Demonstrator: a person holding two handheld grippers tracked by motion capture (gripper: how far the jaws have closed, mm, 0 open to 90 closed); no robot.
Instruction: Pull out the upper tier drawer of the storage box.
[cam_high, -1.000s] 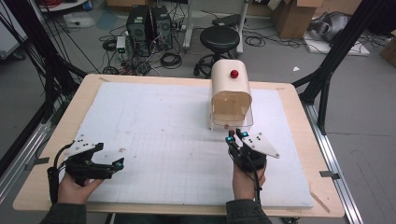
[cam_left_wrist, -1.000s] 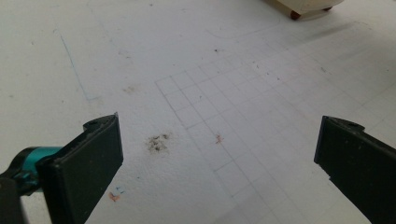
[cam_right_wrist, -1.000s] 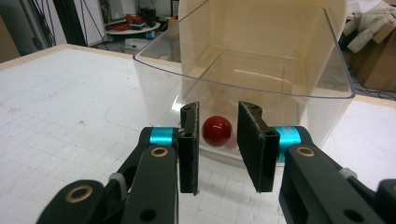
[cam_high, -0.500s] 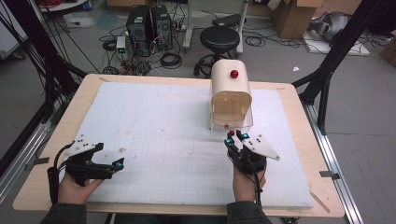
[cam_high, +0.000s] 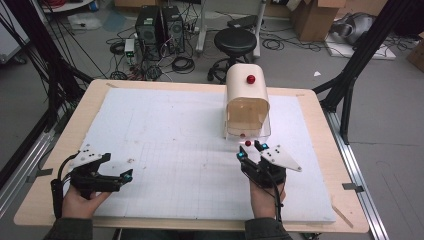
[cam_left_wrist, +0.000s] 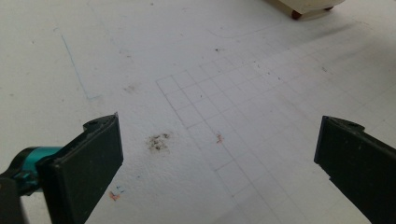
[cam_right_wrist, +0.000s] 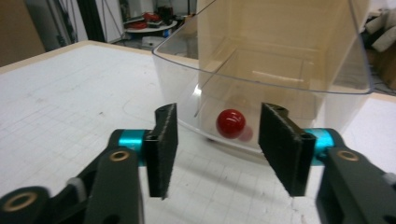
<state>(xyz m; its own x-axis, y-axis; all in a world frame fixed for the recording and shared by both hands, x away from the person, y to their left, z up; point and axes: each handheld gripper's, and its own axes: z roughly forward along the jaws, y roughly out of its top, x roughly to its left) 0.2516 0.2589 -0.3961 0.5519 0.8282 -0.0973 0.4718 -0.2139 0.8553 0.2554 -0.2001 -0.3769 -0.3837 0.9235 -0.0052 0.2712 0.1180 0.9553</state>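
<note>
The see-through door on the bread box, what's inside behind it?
Through the clear door of the bread box you see a bare cream floor and back wall. The red ball is the door's knob, outside. The top part is hidden by the cream shell.

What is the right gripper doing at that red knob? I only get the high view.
Observer: Seen from its own camera, the right gripper has just been opening its jaws. The knob sits just ahead, framed between them, untouched.
Operator: What is the knob fixed to?
Observer: It looks fixed to the clear lid, low on its front.
Operator: And the left gripper?
Observer: The left gripper is wide open over a dark smudge on the mat, with nothing between its jaws.
</note>
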